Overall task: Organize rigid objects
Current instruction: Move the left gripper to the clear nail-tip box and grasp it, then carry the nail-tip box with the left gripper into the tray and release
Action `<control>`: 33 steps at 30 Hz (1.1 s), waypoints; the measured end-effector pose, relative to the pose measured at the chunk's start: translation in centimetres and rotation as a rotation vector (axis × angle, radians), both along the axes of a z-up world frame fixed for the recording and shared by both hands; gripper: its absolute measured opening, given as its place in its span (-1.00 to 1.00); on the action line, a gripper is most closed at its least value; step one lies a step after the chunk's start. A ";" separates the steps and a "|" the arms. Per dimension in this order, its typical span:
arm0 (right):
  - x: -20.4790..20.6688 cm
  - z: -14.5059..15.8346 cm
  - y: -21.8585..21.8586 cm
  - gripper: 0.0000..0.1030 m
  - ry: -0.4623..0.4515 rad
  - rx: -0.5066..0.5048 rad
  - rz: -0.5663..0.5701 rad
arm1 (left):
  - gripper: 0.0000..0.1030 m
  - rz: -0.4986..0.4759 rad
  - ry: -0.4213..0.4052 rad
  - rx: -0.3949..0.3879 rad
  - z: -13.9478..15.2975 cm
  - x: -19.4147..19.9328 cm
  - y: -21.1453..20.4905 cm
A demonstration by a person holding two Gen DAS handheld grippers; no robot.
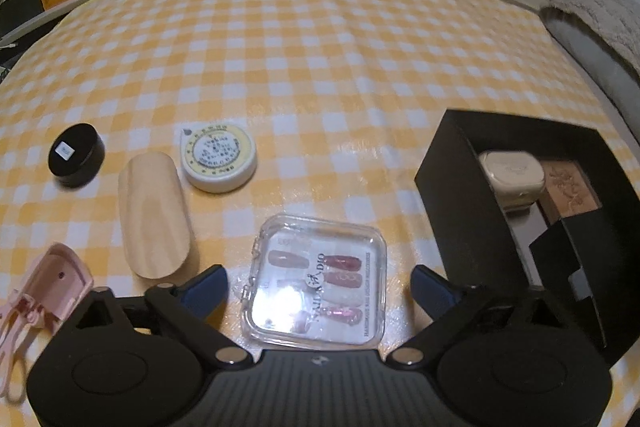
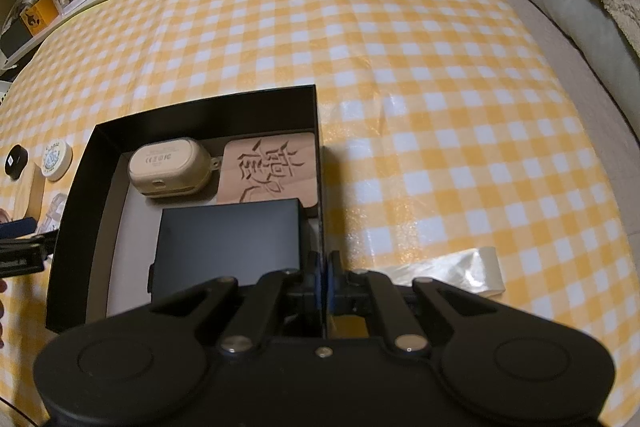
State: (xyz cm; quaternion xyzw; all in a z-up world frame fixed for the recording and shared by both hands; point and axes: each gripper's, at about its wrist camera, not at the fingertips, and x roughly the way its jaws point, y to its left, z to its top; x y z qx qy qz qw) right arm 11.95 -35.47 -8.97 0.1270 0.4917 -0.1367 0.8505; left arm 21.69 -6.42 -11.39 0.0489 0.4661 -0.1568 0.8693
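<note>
While the left tongs stand wide open around the clear nail case on the checked table, only the left wrist view shows the wooden block, tape measure, black jar and pink curler from 9 to 11 o'clock. The right wrist view shows the right tongs pinched shut on the black box wall at 6 o'clock, with the earbud case, carved wooden tile and a dark box inside.
</note>
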 end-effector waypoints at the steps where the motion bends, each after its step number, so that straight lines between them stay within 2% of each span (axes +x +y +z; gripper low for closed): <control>1: 0.0 0.0 0.0 -0.92 0.000 0.001 0.000 | 0.75 0.000 -0.001 0.008 -0.2 0.1 -0.1; 5: 0.0 0.0 -0.1 -0.92 0.002 0.001 -0.001 | 0.52 -0.016 -0.034 0.046 -0.1 -0.1 -0.5; 10: 0.0 0.0 -0.1 -0.92 0.003 0.000 -0.001 | 0.51 -0.058 -0.019 0.059 0.5 0.1 -0.6; 12: 0.0 0.0 -0.1 -0.92 0.003 0.001 -0.002 | 0.50 -0.049 -0.060 0.067 1.8 0.1 -0.6; 15: 0.0 0.0 -0.1 -0.92 0.003 -0.001 -0.001 | 0.50 -0.068 -0.131 -0.005 4.6 0.0 -0.1; 18: 0.0 0.0 0.0 -0.92 0.003 0.001 -0.003 | 0.50 -0.136 -0.206 -0.022 6.9 -0.8 -0.6; 20: 0.0 0.0 0.0 -0.92 0.003 0.000 -0.002 | 0.50 -0.227 -0.249 -0.011 7.9 -1.8 -1.5; 26: 0.0 0.0 0.0 -0.92 0.003 0.000 -0.010 | 0.51 -0.605 -0.309 0.047 8.7 -5.7 -5.0; 30: 0.1 -0.1 0.1 -0.92 0.003 -0.003 -0.005 | 0.51 -0.804 -0.239 0.109 7.7 -6.2 -7.3; 33: 0.1 -0.1 0.1 -0.92 0.003 -0.001 -0.007 | 0.51 -0.929 -0.189 0.188 6.6 -6.2 -8.7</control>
